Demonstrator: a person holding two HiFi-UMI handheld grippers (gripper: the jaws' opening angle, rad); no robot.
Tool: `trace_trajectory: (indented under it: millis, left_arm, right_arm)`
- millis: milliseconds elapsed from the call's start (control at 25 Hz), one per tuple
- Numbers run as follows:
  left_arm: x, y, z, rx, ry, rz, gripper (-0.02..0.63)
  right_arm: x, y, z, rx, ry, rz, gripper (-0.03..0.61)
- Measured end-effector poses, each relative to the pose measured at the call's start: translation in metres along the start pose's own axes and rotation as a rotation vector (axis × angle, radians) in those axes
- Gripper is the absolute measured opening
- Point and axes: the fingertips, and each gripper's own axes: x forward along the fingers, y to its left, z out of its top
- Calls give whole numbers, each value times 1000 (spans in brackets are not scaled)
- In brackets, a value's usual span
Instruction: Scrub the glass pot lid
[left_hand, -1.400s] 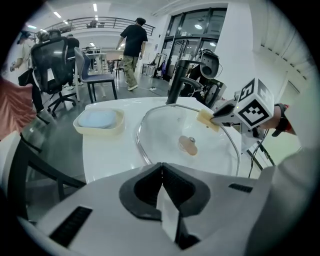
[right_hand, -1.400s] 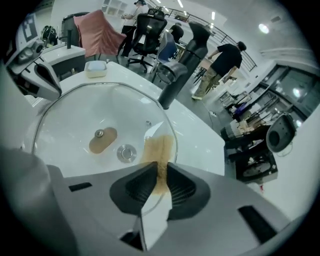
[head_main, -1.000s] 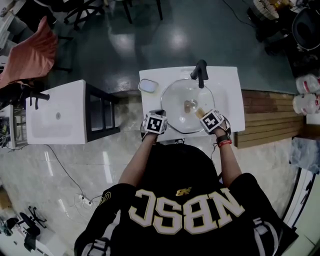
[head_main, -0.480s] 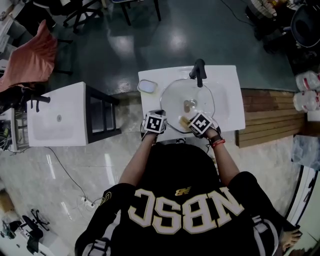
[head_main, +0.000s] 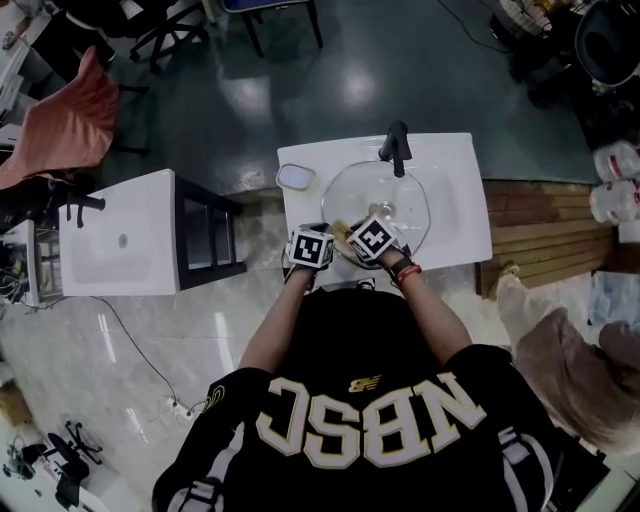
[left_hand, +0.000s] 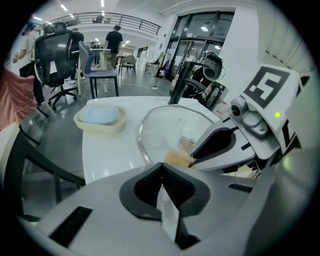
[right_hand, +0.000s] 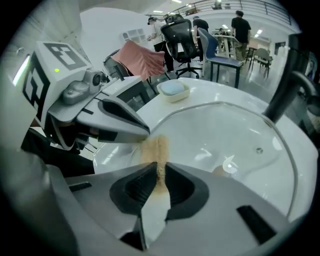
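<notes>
Both shut: our L tongs pinch the lid rim, R tongs hold sponge just beside; lid's bulk lies fwd-right.

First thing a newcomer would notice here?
The big glass lid lying over the white sink basin, in front of the black tap. At its near rim the two grippers meet: the right gripper pinches a tan sponge against the glass, the left gripper clamps the rim.
</notes>
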Motion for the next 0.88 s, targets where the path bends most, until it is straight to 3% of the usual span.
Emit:
trace_trajectory:
  millis: [280, 520, 720, 880]
  left_arm:
    - [1, 1, -1, 5, -6, 10, 17]
    - [0, 7, -4, 34, 14, 51, 18]
    - [-1, 5, -2, 29, 11, 51, 17]
    - [0, 7, -3, 31, 12, 61, 18]
  right_arm:
    - [5, -29, 22, 16, -69, 1, 65]
    - [1, -81, 56, 173, -198, -138, 61]
    - [-11, -116, 64, 195, -245, -262, 61]
    - [-16, -137, 48, 233, -242, -328, 61]
